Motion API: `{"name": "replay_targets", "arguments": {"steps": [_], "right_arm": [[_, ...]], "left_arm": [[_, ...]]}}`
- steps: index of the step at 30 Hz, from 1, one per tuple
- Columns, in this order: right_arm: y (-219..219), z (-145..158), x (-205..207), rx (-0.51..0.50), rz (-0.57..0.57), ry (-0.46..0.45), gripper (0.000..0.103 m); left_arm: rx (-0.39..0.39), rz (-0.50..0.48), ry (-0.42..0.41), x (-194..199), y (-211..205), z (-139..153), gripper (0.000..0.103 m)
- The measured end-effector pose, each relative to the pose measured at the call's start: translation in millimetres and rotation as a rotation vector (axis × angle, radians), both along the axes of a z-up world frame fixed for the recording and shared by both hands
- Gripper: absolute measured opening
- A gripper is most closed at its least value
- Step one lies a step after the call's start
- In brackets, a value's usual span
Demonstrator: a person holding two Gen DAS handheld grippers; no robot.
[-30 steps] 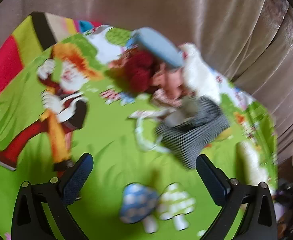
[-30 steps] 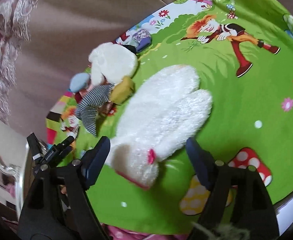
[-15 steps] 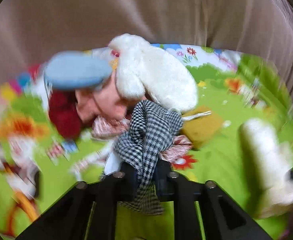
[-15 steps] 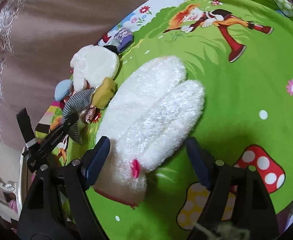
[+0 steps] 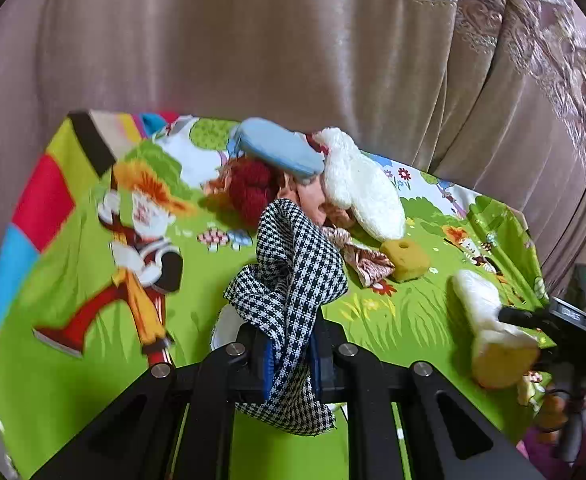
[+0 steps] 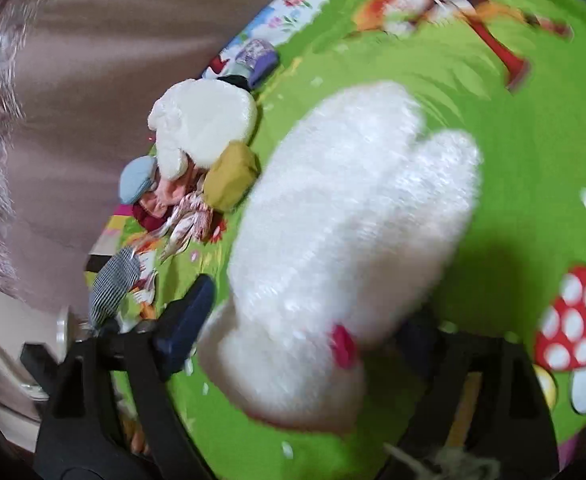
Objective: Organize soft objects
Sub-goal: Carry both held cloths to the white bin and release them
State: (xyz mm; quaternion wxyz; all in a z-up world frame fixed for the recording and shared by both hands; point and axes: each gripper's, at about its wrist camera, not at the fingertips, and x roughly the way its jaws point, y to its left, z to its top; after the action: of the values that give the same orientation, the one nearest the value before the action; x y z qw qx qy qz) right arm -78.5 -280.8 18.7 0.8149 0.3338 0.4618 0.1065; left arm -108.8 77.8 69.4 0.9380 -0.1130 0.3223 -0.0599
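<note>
Left claw [image 5: 289,354] pinching checkered cloth [image 5: 293,280]; right claw [image 6: 305,328] spread around white plush [image 6: 345,240], open green mat [image 6: 533,168] alongside.

text: none legible | right gripper body [image 5: 573,314]: small marking, too blurred to read

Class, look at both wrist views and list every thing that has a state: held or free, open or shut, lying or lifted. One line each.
left gripper: shut on the checked cloth.
checked cloth: pinched, draped over the fingers.
right gripper: open, straddling the white plush mitt.
white plush mitt: between the fingers, not clamped.
doll: lying on the mat, free.
yellow sponge: resting on the mat, free.
play mat: spread flat.
</note>
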Motion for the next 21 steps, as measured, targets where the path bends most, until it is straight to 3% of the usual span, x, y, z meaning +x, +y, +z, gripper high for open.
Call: {"name": "replay_targets", "arguments": {"steps": [1, 3, 5, 10, 21], "right_arm": [[8, 1, 5, -0.038, 0.002, -0.01, 0.093], [27, 4, 13, -0.152, 0.052, -0.039, 0.059], [43, 13, 8, -0.247, 0.107, -0.103, 0.048], [48, 36, -24, -0.295, 0.181, -0.219, 0.045], [20, 60, -70, -0.3, 0.197, -0.3, 0.045]], "left_arm": [[-0.007, -0.003, 0.004, -1, -1, -2, 0.015], [0.0, -0.017, 0.013, -1, -9, -8, 0.015], [0.011, -0.05, 0.02, -7, -17, -12, 0.015], [0.022, -0.072, 0.027, -13, -25, -20, 0.015], [0.046, -0.131, 0.042, -23, -59, -7, 0.015]]}}
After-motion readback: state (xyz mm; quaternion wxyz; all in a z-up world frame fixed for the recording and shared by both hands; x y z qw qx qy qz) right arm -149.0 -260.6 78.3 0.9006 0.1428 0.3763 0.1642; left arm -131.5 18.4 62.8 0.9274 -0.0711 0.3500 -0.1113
